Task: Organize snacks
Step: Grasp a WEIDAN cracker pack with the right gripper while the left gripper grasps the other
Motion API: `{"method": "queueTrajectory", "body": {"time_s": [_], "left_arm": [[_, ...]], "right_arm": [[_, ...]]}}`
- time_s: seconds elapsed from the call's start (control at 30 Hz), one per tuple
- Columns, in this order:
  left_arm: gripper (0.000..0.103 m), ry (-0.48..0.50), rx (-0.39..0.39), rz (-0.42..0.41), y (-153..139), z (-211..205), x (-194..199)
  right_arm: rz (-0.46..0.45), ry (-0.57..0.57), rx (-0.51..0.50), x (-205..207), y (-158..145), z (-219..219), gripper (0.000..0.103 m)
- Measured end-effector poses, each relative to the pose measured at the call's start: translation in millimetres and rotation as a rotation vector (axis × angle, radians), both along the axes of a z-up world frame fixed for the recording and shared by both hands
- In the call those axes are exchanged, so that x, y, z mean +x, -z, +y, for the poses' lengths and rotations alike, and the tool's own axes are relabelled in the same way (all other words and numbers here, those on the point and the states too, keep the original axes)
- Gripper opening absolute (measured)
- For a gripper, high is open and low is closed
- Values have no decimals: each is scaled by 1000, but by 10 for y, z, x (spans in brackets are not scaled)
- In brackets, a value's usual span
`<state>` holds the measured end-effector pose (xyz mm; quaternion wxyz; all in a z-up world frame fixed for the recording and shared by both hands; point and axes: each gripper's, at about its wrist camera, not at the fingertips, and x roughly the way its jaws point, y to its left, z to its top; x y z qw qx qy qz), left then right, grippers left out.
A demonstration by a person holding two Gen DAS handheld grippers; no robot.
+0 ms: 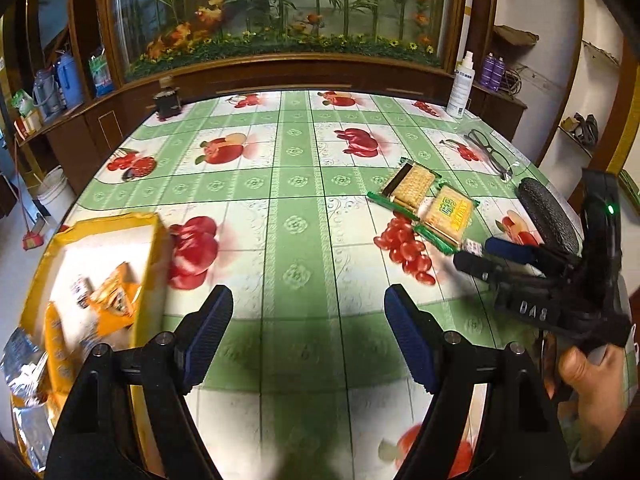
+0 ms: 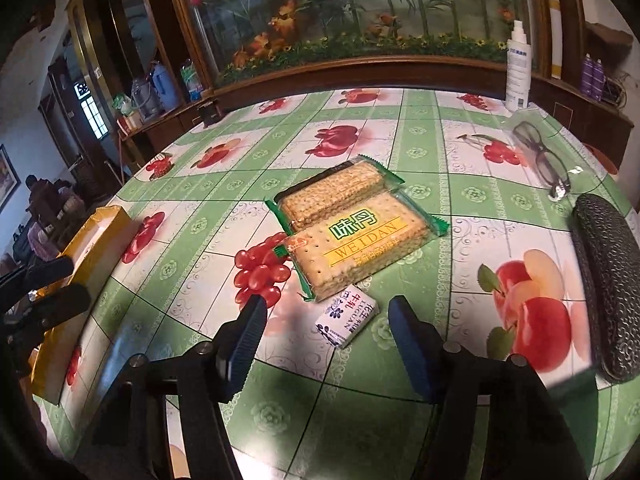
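Box [image 1: 100, 264] contents blurred; left gripper [image 1: 308, 332], right gripper [image 2: 328, 336] both wide apart, holding nothing.

On the table [image 2: 360, 420] before us, two cracker packs lie touching near the middle, the far pack [image 2: 334, 192] behind the near pack [image 2: 360, 248], with a small candy packet [image 2: 347, 316] just in front of them. To our left sits an open box [image 1: 148, 264] holding snack packets [image 1: 114, 300] at the table's edge; to our right a glasses case [image 2: 608, 288] lies along the edge, with spectacles [image 2: 542, 152] behind it. At the far right corner a spray bottle [image 2: 519, 68] stands upright before the cabinet [image 2: 360, 68].
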<state>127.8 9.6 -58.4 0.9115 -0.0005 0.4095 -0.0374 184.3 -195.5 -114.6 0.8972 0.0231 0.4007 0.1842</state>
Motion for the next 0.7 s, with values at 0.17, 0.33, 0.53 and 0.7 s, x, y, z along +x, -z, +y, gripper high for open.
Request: {"method": "queueTrajectory", "body": {"time_s": [0.17,0.33,0.53,0.7], "left_arm": [[78,7,-17,23,47,-104,300],[78,31,-8,25,64,-219,438],[78,53,-11,38,123,-313,525],[78,52,-17,43,146,-337,645]], "right_arm": [[21,4,-20,89,63,19,55],[31,14,-5,141,78,-33,48],[33,9,-13,158,85,-43,48],[44,31,57,194,62,-140,50]]}}
